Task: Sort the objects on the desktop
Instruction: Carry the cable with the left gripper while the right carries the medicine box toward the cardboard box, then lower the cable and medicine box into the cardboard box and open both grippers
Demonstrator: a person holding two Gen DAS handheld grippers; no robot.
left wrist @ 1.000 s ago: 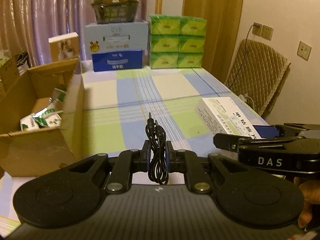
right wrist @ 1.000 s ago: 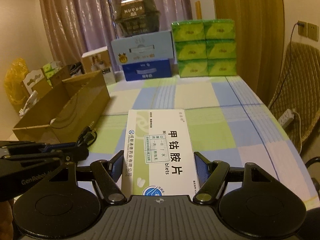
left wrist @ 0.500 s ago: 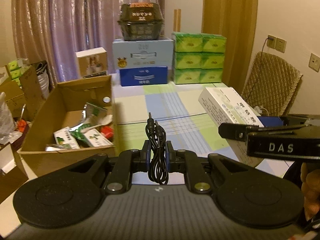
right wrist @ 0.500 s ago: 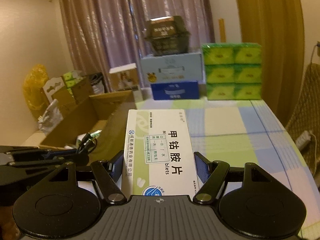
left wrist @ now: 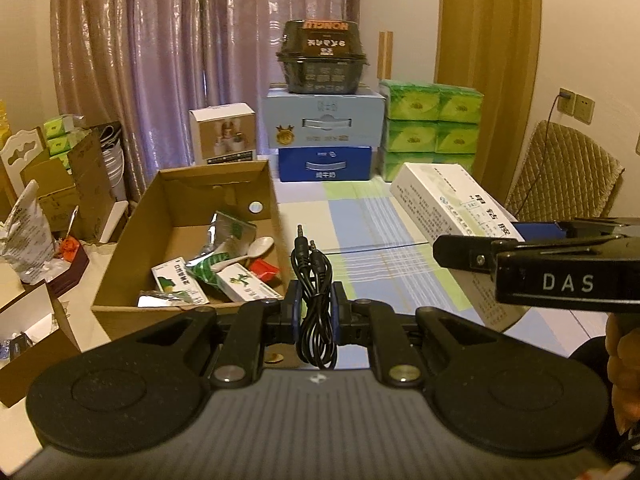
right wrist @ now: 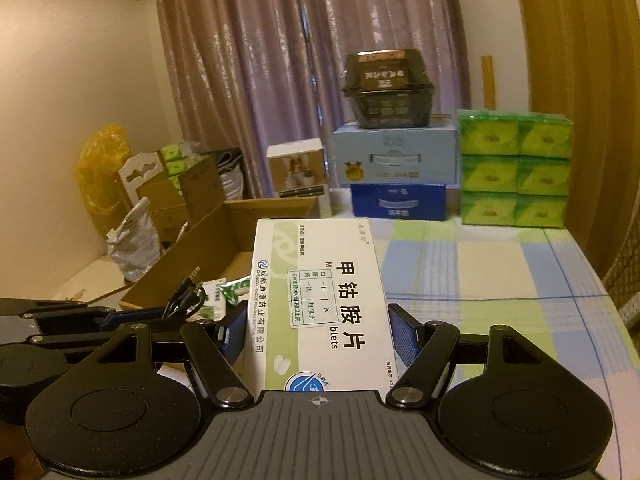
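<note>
left tongs are pinching a coiled black audio cable w/ two jack plugs, holding it in the air near the right wall of the open brown cardboard box at the bench's left edge. right tongs are clamping a white-and-green medicine carton w/ black chinese print by its long sides, also off the checked blue-green bench cloth. risks, imo: cable is gripped only round the middle of the bundle, so loops could be slipping out or snagging on the box wall if lowered too close to it; carton is sticking far fwd of the pads, so it could be tipping or hitting the box rim. both tongs are sitting close together, so a bump is possible. left view is showing box contents: sachets, small cartons, a white spoon; right view is mostly hiding those behind the carton but is giving the carton's label face.
</note>
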